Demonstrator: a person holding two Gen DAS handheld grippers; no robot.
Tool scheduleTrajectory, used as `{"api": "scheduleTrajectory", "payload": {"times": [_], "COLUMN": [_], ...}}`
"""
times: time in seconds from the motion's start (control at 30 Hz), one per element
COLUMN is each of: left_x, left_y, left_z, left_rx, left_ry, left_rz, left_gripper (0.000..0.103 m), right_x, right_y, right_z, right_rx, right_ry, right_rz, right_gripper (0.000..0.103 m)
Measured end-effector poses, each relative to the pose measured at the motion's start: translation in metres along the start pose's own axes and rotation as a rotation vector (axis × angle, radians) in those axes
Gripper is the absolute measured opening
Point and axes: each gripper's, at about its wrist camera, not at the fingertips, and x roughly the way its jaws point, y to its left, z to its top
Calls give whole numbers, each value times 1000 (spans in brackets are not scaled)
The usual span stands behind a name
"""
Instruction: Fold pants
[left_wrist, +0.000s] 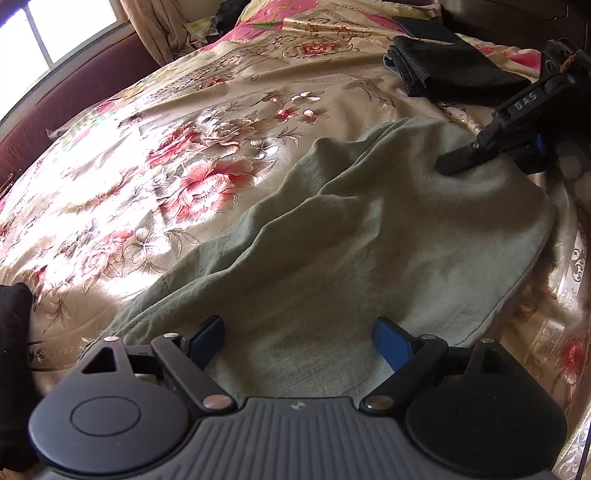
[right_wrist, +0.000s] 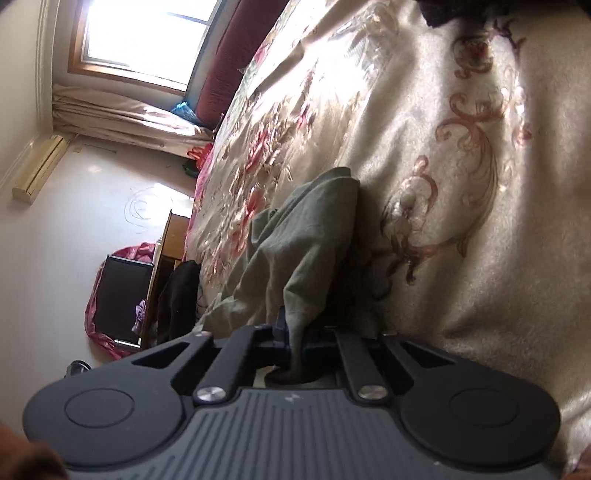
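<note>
Grey-green pants (left_wrist: 332, 236) lie rumpled on a floral bedspread (left_wrist: 166, 166). My left gripper (left_wrist: 298, 339) is open, its blue-padded fingers hovering just over the near end of the pants. My right gripper (left_wrist: 454, 162) comes in from the right and is shut on a bunched fold of the pants at their far end. In the right wrist view the camera is rolled sideways; the right gripper (right_wrist: 293, 343) pinches the green cloth (right_wrist: 303, 236), which runs away from the jaws across the bed.
A folded black garment (left_wrist: 454, 70) lies at the far right of the bed. Another dark cloth (left_wrist: 14, 332) sits at the left edge. A maroon headboard (left_wrist: 66, 107) and window are at the left. The floor, a wooden stand and a black box (right_wrist: 122, 295) lie beside the bed.
</note>
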Motion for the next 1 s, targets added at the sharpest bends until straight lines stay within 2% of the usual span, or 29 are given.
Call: {"api": "scheduleTrajectory", "payload": {"times": [0.07,0.17,0.3,0.37,0.43,0.5,0.53,0.57,0.6,0.63,0.67,0.7,0.73,0.8,0.9,1.0], "left_x": [0,7,21,18,10,5,4,4,4,3,1,-1,-3,-6,-9,-14], "left_y": [-6,-27,-53,-53,-46,-37,-32,-27,-24,-21,-19,-17,-15,-9,1,7], "left_z": [5,17,26,26,20,12,7,2,-1,-5,-7,-10,-13,-22,-31,-37], "left_rx": [13,43,104,99,98,86,75,55,37,18,6,-6,-13,-34,-83,-106], "left_ry": [-13,-40,-74,-87,-108,-116,-119,-122,-126,-132,-141,-152,-159,-169,-190,-228], "left_rz": [-27,-92,-118,-125,-120,-110,-103,-99,-98,-96,-87,-72,-65,-63,-71,-23], "left_gripper": [99,99,99,99,99,99,99,99,100,100,100,100,100,100,100,100], "right_x": [-24,-50,-68,-69,-64,-53,-48,-42,-36,-32,-32,-35,-40,-41,-30,-9], "right_y": [-2,-5,-8,-1,6,9,8,6,7,9,12,15,22,46,87,129], "right_z": [4,10,13,11,6,5,4,3,1,0,0,0,-1,-2,-5,-12], "right_rx": [26,7,39,20,15,-27,-45,-57,-65,-67,-60,-31,-16,-65,-149,-251], "right_ry": [-79,-147,-189,-166,-147,-121,-97,-75,-63,-69,-72,-83,-107,-123,-111,-76], "right_rz": [23,-66,-153,-163,-170,-221,-255,-271,-306,-344,-360,-345,-326,-353,-408,-461], "right_gripper": [3,3,3,6,12,27,44,47,46,36,14,7,7,7,7,7]}}
